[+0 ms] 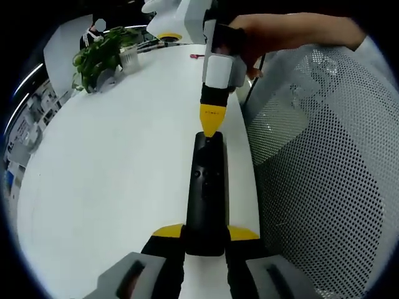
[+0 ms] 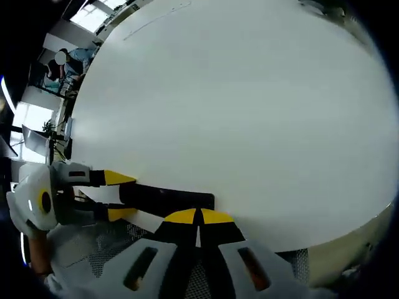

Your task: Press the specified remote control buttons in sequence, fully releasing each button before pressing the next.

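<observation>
Left gripper (image 1: 206, 235) jaws pinch a slim glossy black remote (image 1: 206, 193); right gripper (image 2: 199, 218) jaws pressed together on its tip.

Glossy black plastic remote (image 1: 206, 193), smooth matt white table (image 1: 112, 180), perforated mesh chair (image 1: 324, 174)

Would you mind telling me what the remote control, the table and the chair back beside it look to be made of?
The remote control looks like black plastic with a matte to slight sheen, its moulded buttons barely catching light. The table appears to be smooth white laminate or painted board, showing a soft, even glare; which one is unclear. The chair back seems a pale woven mesh, given its regular grid of small holes.
</observation>
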Available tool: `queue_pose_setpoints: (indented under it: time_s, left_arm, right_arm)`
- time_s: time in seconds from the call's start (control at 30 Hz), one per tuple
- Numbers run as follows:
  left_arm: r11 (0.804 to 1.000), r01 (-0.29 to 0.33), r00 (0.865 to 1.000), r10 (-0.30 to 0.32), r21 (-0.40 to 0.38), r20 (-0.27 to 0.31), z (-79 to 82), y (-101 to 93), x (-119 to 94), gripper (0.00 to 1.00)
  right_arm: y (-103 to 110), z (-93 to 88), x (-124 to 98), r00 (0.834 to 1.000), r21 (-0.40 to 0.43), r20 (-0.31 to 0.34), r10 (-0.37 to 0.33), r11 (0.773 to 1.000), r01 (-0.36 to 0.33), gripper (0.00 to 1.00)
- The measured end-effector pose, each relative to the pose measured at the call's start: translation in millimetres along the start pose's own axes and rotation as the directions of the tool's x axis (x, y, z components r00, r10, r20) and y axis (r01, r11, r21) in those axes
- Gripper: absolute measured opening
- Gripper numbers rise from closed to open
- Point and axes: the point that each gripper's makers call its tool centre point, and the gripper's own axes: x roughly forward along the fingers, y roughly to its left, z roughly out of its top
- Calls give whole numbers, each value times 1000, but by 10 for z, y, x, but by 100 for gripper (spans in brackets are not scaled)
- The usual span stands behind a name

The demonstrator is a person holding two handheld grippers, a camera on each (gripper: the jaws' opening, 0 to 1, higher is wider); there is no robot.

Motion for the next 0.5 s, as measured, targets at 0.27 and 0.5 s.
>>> queue_pose_setpoints:
  time_s: [0.27,0.5]
  left_arm:
    - [1000,1,1000,-1,-3,-4,1,0,2,25]
    - [1000,-2,1000,2,-8,-2,3,0,1,25]
  right_arm:
    - [-11,-9,-4,1000,7,11,6,1000,-6,0]
    - [17,-17,-8,1000,-9,15,5,1000,-5,0]
